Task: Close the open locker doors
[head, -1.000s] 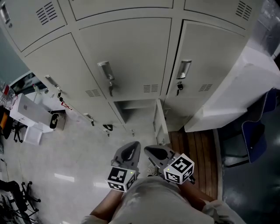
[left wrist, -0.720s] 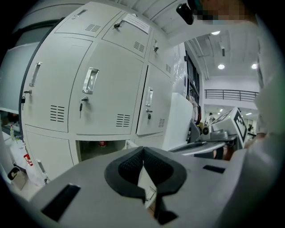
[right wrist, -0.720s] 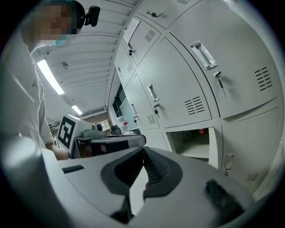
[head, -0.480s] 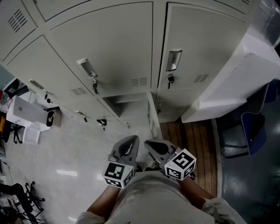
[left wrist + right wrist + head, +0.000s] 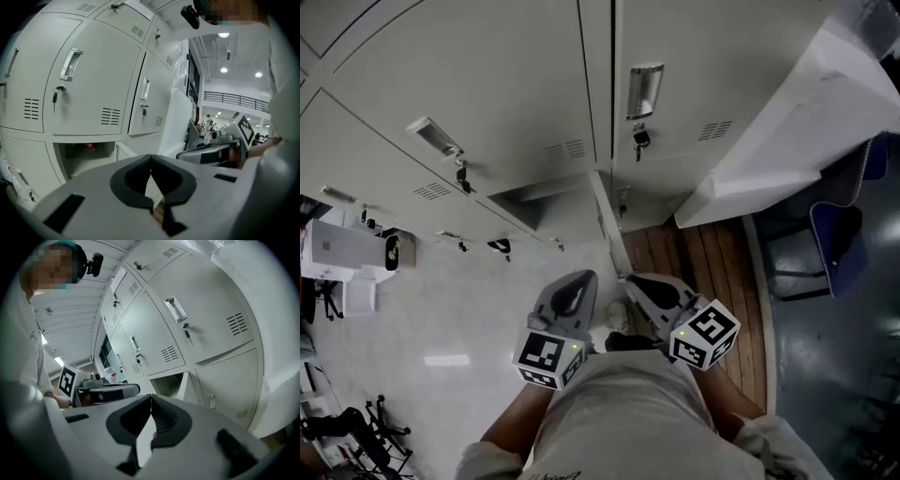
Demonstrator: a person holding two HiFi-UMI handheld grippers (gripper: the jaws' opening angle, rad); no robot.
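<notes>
Open locker door (image 5: pixel 606 223) stands edge-on at 12 o'clock from both grippers, bottom row, beside its open compartment (image 5: pixel 536 201). I judge it thin sheet metal: light, stiff, free-swinging. I'd push its free outer edge, no grasp needed. Left gripper (image 5: pixel 579 279) and right gripper (image 5: pixel 634 281): jaws together, empty. Versus a second ago, the door sits further toward 11 o'clock in head view, still open.

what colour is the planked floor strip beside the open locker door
Brown: the wooden planks show best in the head view.
</notes>
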